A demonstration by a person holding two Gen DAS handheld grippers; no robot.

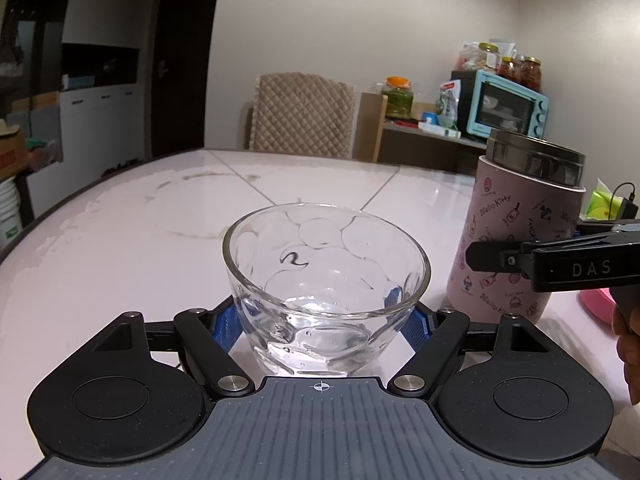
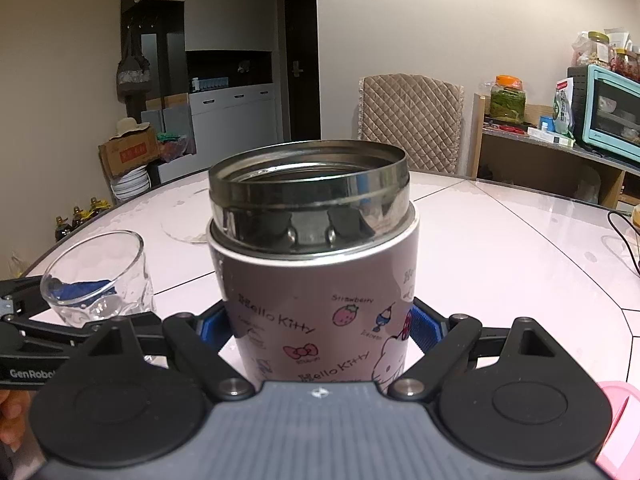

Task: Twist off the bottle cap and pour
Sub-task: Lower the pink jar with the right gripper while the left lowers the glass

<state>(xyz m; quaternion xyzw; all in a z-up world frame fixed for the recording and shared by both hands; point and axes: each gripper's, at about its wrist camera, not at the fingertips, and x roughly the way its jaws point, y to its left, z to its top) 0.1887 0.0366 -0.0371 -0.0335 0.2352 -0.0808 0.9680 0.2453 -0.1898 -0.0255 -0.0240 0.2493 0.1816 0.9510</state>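
1. Mostly the base of the pink Hello Kitty flask (image 2: 320,320) is hidden: in the right wrist view the gripper body covers it, and whether it rests on the white tiled table (image 1: 120,232) or is lifted cannot be told. Its steel threaded neck is bare, with no cap on it, and the inside is too dark to judge any contents.
2. Only part of a pink object (image 2: 618,420) shows at the lower right edge of the right wrist view; what it is cannot be made out.
3. Centred between the right gripper's (image 2: 320,328) blue pads, the flask stands upright and slightly tilted, with the pads pressed against its lower sides, so this gripper is clamped on the flask at a wide spread.
4. Beside it, the dimpled glass bowl (image 1: 326,276) sits between the left gripper's (image 1: 326,320) fingers, low on its body. The blue pads touch its sides, so this gripper grasps the bowl. A little clear liquid seems to lie at its bottom, though glare makes this hard to confirm.
5. From the left wrist view the flask is to the right of the bowl, near but apart from it.
6. A black squiggle marks the bowl's far wall.
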